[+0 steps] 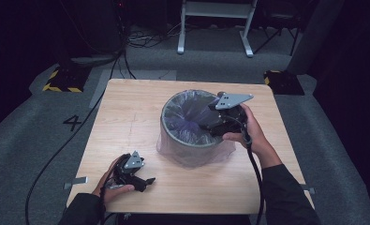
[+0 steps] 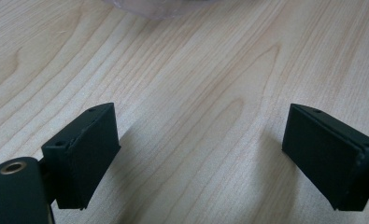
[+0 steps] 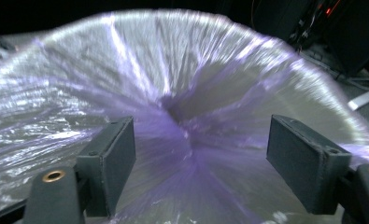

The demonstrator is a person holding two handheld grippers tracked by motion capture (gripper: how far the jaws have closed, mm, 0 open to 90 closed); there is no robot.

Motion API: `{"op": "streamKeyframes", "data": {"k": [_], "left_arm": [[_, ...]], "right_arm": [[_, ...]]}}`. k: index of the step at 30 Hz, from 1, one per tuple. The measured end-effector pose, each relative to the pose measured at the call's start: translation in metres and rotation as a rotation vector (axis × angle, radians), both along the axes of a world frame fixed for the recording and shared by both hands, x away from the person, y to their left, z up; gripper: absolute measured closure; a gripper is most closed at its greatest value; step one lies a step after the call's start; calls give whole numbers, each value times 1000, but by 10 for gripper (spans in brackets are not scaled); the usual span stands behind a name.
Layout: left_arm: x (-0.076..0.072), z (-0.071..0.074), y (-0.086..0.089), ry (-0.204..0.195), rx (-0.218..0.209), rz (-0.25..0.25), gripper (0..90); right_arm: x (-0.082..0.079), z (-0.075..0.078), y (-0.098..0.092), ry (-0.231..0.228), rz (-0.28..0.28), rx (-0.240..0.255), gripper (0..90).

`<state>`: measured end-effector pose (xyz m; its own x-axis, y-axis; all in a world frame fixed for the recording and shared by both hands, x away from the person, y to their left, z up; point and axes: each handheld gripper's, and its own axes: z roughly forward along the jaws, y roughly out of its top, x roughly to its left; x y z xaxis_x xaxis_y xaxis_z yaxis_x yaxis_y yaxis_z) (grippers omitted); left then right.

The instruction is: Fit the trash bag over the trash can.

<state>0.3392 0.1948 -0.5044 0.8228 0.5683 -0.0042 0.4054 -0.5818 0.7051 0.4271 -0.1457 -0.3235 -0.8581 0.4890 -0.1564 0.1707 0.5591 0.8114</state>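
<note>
A round bin point(image 1: 192, 149) lined with a thin purple-tinted plastic bag point(image 1: 185, 117) stands at the middle of the wooden table point(image 1: 126, 108). My right gripper point(image 1: 205, 122) hangs over the bin's right rim and points into it. Its jaws stand wide apart in the right gripper view point(image 3: 201, 123), with the bag's shiny lining point(image 3: 182, 88) beyond them and a purple fold running between the pads, untouched. My left gripper point(image 1: 147, 182) rests low near the table's front left. It is open point(image 2: 201, 112) over bare wood, with nothing between its jaws.
The bag's loose skirt point(image 1: 166, 147) spreads onto the table around the bin. A cable point(image 1: 56, 154) crosses the grey floor at the left. White frame legs point(image 1: 180, 33) stand behind the table, and yellow-black striped blocks point(image 1: 63, 80) lie off both far corners.
</note>
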Motion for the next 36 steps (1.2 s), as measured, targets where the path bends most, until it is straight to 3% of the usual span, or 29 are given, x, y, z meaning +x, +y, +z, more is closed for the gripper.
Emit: {"op": "streamKeyframes", "data": {"k": [2,7,13,25,30,36], "left_arm": [[0,0,0,1,-1,1,105],[0,0,0,0,0,1,105],[0,0,0,-2,1,1,105],[0,0,0,1,-1,2,106],[0,0,0,0,0,1,106],[0,0,0,1,-1,1,105]], "right_arm": [[0,-2,4,7,2,-42,230],[3,-3,10,34,0,-91,217],[11,-9,20,102,-7,-171,204],[15,-9,29,152,-25,-299,203],[14,-8,24,122,-49,-249,197],[4,6,7,38,-51,-108,185]]}}
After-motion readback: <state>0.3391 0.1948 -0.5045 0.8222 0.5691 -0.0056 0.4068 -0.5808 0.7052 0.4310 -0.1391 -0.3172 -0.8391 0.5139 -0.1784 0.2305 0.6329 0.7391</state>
